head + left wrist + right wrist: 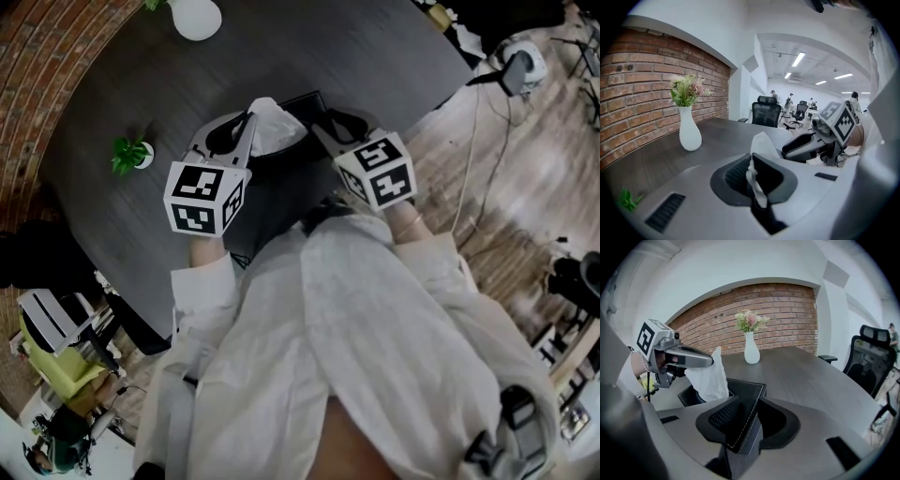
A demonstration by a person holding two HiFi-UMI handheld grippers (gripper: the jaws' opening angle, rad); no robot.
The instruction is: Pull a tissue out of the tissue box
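Your left gripper point(751, 172) is pressed together on the tissue point(761, 143). A twisted white strand runs down between its jaws and the loose end stands up above them. In the head view the tissue rises out of the top of the black tissue box point(746, 392), which sits on the table point(112, 84) right in front of you, between your two grippers. Your right gripper point(750, 420) is clamped on the box itself: the white-stitched edge of a near corner lies between its jaws, with a pad against each side.

The table is a dark, wood-grained top with a long curved edge. On its far side a white vase point(751, 351) of pale flowers point(750, 320) stands upright, well apart from the box and close to the brick wall point(637, 89). A small green plant point(131, 153) in a white pot sits on the table off to your left, near the table's edge.

The red brick wall runs along one side of the table under a white arch. Past the table's far end the room opens into a bright office with black office chairs point(766, 113), strip lights point(798, 59) on the ceiling and a few people point(854, 101) far off. To your right the floor point(525, 187) is pale wood
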